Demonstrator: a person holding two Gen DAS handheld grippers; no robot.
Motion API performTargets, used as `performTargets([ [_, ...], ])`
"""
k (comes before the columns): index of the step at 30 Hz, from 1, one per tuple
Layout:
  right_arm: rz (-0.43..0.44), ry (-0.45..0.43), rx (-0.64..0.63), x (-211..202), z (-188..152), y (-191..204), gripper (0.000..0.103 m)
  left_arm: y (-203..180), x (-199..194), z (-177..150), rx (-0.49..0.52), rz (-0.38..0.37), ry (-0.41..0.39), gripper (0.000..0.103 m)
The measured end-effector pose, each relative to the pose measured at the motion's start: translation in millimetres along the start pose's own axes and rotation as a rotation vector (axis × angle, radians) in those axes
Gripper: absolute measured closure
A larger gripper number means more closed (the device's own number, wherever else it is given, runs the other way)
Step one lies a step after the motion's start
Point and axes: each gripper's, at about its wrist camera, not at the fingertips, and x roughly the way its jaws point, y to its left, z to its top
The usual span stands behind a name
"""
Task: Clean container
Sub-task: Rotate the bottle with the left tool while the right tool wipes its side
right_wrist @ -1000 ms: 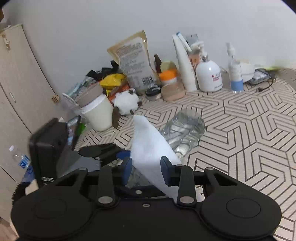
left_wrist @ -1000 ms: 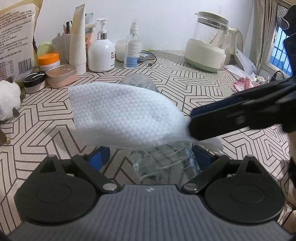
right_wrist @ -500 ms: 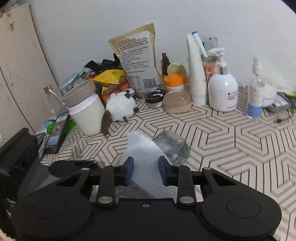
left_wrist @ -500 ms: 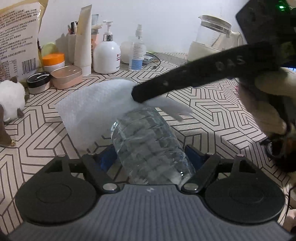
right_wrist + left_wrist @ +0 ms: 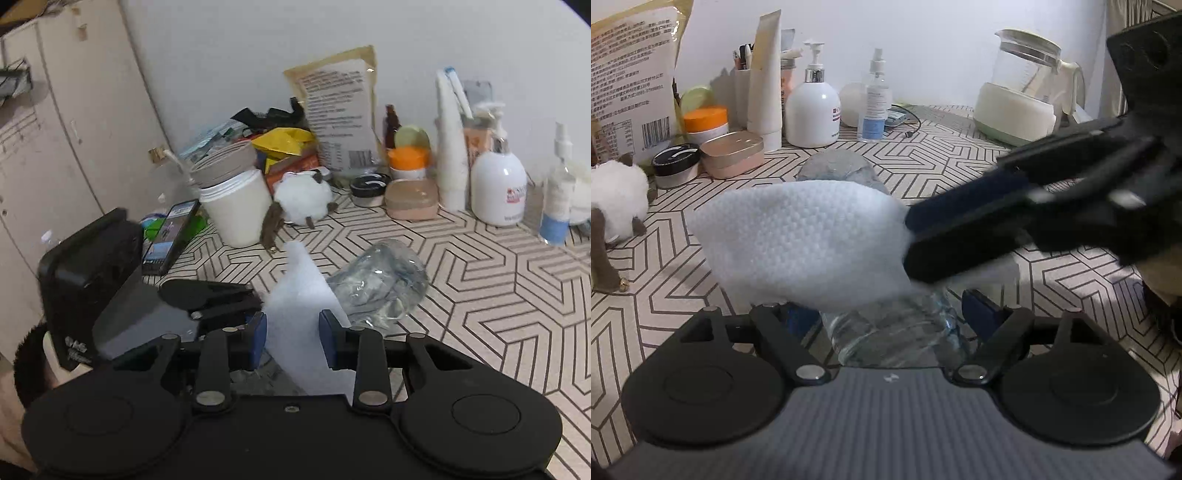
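- The clear bottle (image 5: 897,328) lies on its side on the worktop (image 5: 960,173), pinched by the left tongs (image 5: 890,314), whose jaws just eased slightly.
- Right tongs (image 5: 291,338) clamp the white wipe (image 5: 805,240) – draped over it.
- I'd keep the bottle steady and stroke along its length.

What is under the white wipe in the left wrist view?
A clear plastic bottle lying on its side, its middle covered by the white wipe. Whether the wipe touches it cannot be seen.
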Motion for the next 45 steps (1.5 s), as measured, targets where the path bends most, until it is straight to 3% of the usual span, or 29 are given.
performTargets([
  [4,0.027,0.007,-0.021,-0.7,-0.5,5.1,0.066,-8.5,-3.4,-1.4,0.008,0.007,0.007,0.023],
  [7,0.003,-0.007,-0.024,0.0,0.7,2.0,0.072,-8.7,-0.3,0.7,0.001,0.025,-0.002,0.029],
  [11,-0.074,-0.018,-0.040,2.1,1.5,-3.3,0.073,-9.7,4.9,3.8,-0.005,0.021,-0.004,0.029],
  [15,-0.081,-0.050,0.028,4.5,5.6,-17.5,0.073,-3.4,0.4,1.1,-0.011,0.018,-0.016,0.030],
  [18,-0.133,-0.072,-0.001,8.1,5.9,-18.5,0.072,-2.0,-0.8,0.3,-0.012,0.018,-0.017,0.029],
  [23,-0.128,-0.085,0.011,9.2,6.1,-22.5,0.072,-0.3,-1.8,-0.6,-0.012,0.018,-0.016,0.029],
  [27,-0.090,-0.068,0.024,9.4,6.7,-20.8,0.059,4.9,-1.4,-0.6,-0.016,0.022,-0.022,0.029],
  [32,-0.034,-0.043,0.034,6.6,6.5,-16.4,0.059,5.1,-1.4,0.1,-0.011,0.026,-0.016,0.029],
  [39,0.006,0.002,-0.079,1.3,0.3,10.6,0.059,-4.7,-3.2,-4.4,-0.007,0.030,-0.015,0.029],
  [45,0.025,0.011,-0.058,-0.3,1.5,1.7,0.062,-1.0,0.2,-2.6,-0.008,0.026,-0.016,0.029],
])
